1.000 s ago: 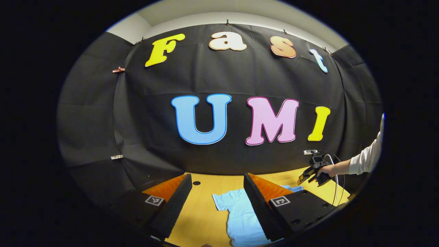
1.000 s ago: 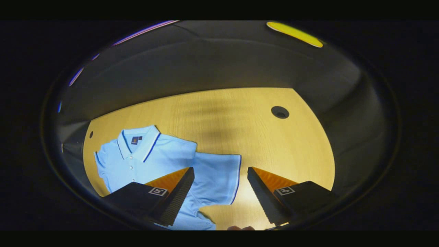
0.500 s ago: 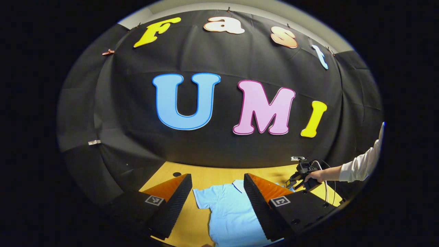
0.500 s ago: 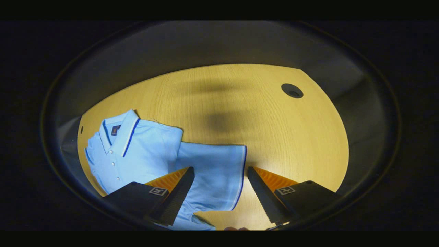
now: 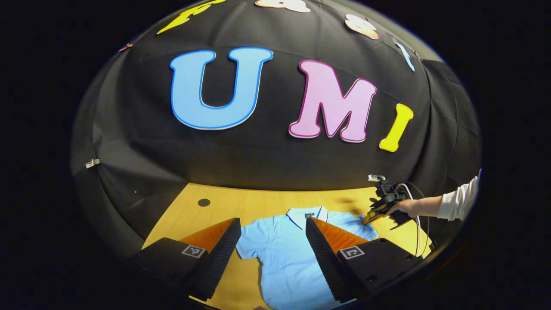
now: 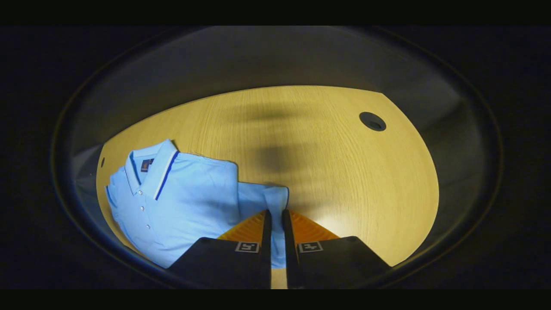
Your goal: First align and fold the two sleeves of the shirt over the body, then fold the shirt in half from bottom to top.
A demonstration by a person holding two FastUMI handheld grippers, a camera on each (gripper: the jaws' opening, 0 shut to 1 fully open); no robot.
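A light blue polo shirt (image 5: 280, 262) lies face up on the wooden table (image 5: 224, 204), collar (image 5: 308, 214) toward the back wall. My left gripper (image 5: 273, 221) hangs open above the shirt's left half, nothing between its fingers. In the right gripper view the shirt (image 6: 185, 202) spreads to the left, and its near sleeve (image 6: 264, 198) is bunched and runs into the narrow gap between the fingers. My right gripper (image 6: 276, 212) is shut on that sleeve. The left gripper view shows the right gripper (image 5: 371, 215) farther off at the shirt's right sleeve, held by a hand (image 5: 404, 207) in a white sleeve.
Black cloth walls close in the table at the back and sides. The wooden table (image 6: 344, 172) has a round cable hole (image 6: 372, 121) at its far right and another hole (image 5: 203, 202) at its far left. A cable trails from the right gripper's handle.
My right gripper has gone from open around the sleeve's hem to shut on the sleeve, which is now bunched. The left gripper view has tipped downward, bringing more of the shirt into sight.
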